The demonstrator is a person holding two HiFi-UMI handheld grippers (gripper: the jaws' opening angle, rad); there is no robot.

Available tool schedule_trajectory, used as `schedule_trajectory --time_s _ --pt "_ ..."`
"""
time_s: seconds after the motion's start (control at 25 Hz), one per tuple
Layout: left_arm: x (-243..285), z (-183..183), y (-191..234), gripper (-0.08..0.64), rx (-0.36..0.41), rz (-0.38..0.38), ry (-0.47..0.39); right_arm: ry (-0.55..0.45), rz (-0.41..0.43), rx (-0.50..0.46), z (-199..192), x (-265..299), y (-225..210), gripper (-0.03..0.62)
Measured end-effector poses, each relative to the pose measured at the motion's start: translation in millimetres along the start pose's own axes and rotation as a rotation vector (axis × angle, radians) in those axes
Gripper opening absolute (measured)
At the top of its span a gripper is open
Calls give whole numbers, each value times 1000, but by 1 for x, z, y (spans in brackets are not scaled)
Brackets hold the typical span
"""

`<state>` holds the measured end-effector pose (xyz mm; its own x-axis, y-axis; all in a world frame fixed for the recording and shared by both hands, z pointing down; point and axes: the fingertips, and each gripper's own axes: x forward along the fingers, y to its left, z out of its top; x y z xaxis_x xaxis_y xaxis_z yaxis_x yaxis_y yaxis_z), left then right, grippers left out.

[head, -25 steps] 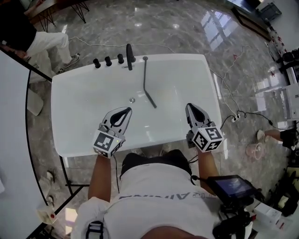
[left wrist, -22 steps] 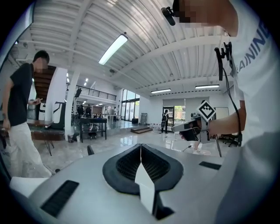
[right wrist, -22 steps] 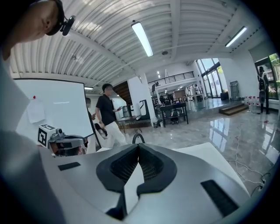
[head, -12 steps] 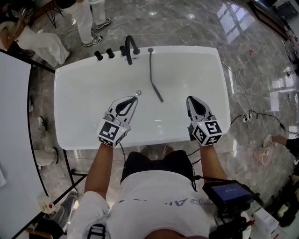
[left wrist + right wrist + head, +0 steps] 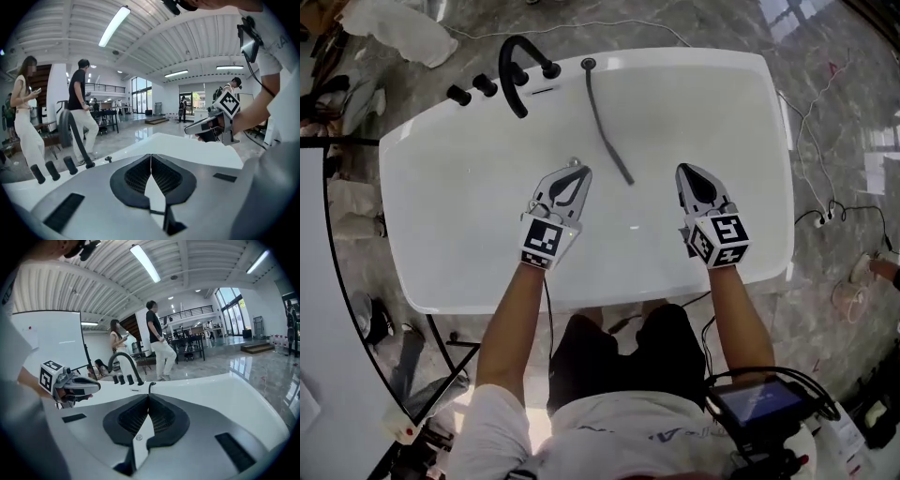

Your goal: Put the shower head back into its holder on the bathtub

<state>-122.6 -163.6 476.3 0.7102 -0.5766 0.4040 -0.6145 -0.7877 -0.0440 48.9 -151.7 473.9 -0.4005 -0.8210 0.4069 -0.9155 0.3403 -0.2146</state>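
Slim dark-grey stick-shaped shower head [image 5: 612, 150] is lying inside white oval bathtub [image 5: 722, 112], tip btwn left hand-held gripper [image 5: 578, 172] & right hand-held gripper [image 5: 685, 173]. Both are hovering w/ jaws pressed together, holding nothing. Black curved faucet [image 5: 517, 70] is standing on far rim.

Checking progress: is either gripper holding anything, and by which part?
Nothing. Left gripper and right gripper are shut, empty; shower head lies in the bathtub.

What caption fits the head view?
Shut left tool and right tool over white bathtub; slim dark shower head lies inside.
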Motion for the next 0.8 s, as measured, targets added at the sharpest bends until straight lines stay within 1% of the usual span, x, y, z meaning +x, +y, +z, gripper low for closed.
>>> schedule_trajectory --time_s 0.08,0.2,0.24,0.32,0.44,0.56,0.64,0.72,0.8 --pt "35 -40 1 18 -4 -15 35 34 3 -9 -29 26 -19 11" --pt "81 -93 3 18 -61 -26 76 69 13 -37 -73 66 -47 11" --pt "96 -112 0 18 -61 -45 98 81 13 -44 -88 78 -58 11" --pt "121 -152 -10 18 -38 -109 155 114 19 -54 -123 101 -74 11" --pt "151 -206 -17 18 7 -194 230 181 70 -75 -179 127 -83 11" --pt "184 -254 -10 20 86 -228 300 236 125 -99 -231 146 -91 11" --pt "209 -286 -7 20 180 -261 355 262 148 -99 -261 159 -99 11" --pt "233 -314 -9 21 274 -304 397 285 167 -79 -288 168 -107 11" --pt "249 -342 -18 53 335 -352 436 319 195 -68 -315 174 -107 11"
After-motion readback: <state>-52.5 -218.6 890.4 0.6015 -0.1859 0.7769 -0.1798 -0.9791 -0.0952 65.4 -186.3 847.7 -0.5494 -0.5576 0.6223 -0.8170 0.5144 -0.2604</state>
